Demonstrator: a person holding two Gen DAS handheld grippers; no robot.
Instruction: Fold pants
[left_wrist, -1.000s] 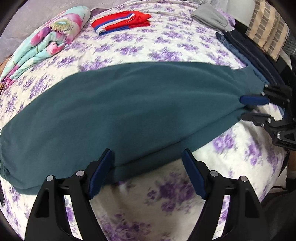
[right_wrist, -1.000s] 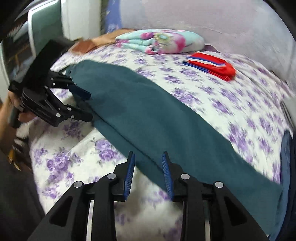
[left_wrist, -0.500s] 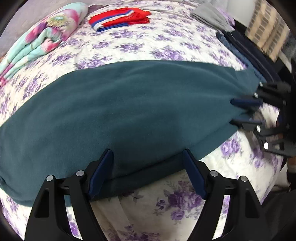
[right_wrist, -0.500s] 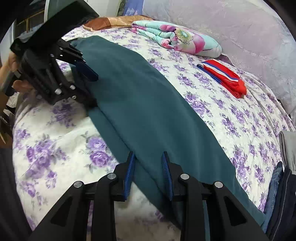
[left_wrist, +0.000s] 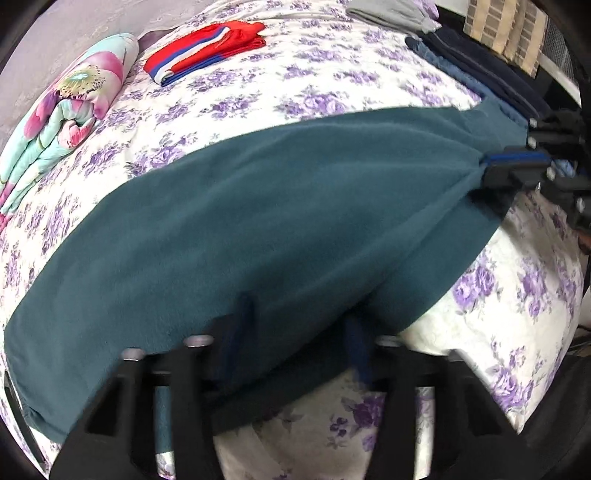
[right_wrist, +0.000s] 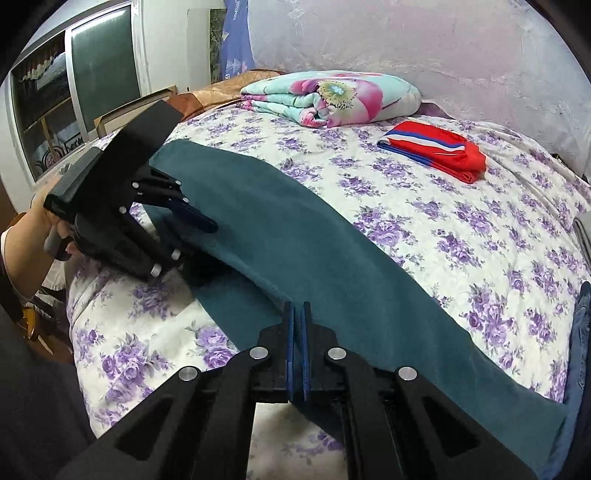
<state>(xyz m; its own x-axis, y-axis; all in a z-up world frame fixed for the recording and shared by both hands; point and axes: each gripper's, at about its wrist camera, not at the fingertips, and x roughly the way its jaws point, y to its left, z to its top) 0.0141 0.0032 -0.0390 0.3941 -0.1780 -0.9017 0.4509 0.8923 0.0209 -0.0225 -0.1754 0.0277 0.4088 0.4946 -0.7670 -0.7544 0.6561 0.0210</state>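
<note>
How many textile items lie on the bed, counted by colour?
Teal: 1, the pants
Red with stripes: 1, folded garment
Floral pastel: 1, folded blanket
Grey: 1, folded cloth
Dark blue: 1, stack at the edge
Total: 5

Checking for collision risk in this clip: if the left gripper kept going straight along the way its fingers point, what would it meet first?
The teal pants: the left gripper already has their near edge between its fingers. Beyond them lies the floral bedsheet.

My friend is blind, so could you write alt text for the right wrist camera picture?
The right gripper, fingers pressed together, pinches the near edge of teal pants spread across a purple-flowered bedsheet. At left, the left gripper grips the same edge. Behind lie a floral quilt and red striped garment.
</note>
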